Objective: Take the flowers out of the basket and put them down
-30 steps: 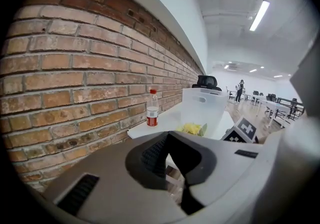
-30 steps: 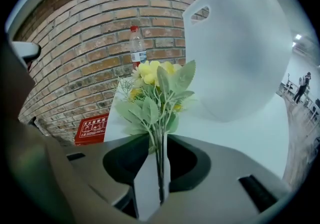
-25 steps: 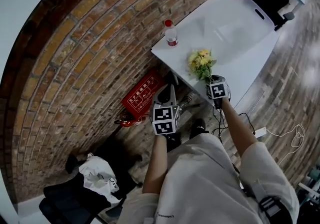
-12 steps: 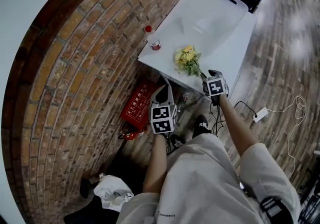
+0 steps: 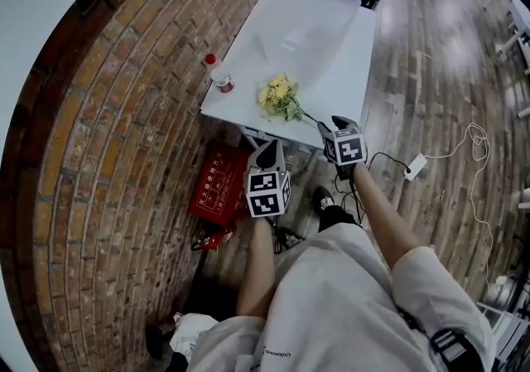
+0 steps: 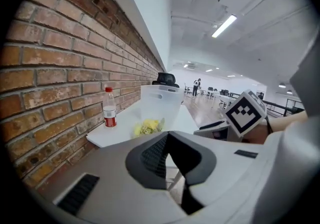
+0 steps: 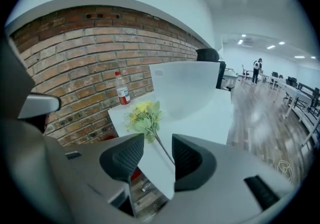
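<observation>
The flowers (image 5: 277, 95) lie on the tabletop (image 5: 352, 64) near the basket (image 5: 319, 10). The right tongs (image 7: 158, 149) have just been opening, their pads clear of the stem. The left tongs (image 6: 167, 137) are closed and empty.

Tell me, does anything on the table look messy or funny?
Only a little: the flowers lie on their side on the white table, stem reaching toward its near edge. The bottle stands upright and nothing is spilled.

Flowers (image 5: 277, 97) lie on table (image 5: 335, 90), bottle (image 5: 219, 74) beside, basket (image 5: 310, 18) seemingly just behind.
</observation>
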`<action>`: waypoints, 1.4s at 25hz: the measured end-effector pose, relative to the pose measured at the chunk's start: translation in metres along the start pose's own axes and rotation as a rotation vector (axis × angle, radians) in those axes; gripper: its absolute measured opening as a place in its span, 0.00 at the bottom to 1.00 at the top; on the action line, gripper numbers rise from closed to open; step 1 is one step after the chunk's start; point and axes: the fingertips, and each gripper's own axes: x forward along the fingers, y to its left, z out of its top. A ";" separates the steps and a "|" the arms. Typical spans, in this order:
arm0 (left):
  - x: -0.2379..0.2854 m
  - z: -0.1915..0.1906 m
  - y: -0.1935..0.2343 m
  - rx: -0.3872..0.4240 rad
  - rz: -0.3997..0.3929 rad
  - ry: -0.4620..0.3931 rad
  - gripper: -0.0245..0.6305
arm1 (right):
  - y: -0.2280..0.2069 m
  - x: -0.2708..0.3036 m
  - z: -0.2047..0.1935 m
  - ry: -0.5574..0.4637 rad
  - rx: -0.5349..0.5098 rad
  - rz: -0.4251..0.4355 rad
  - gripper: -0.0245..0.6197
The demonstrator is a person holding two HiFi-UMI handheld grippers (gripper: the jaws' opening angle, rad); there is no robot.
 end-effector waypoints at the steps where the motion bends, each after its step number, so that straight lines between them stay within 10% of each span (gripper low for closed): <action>1: -0.001 -0.001 -0.003 -0.007 -0.007 0.003 0.08 | 0.001 -0.007 0.000 -0.011 0.012 -0.007 0.35; 14: -0.004 -0.001 -0.026 0.031 -0.070 0.001 0.08 | 0.018 -0.074 -0.013 -0.148 0.272 -0.120 0.38; 35: -0.005 -0.001 -0.044 0.090 -0.121 0.002 0.08 | 0.026 -0.108 -0.009 -0.218 0.259 -0.134 0.07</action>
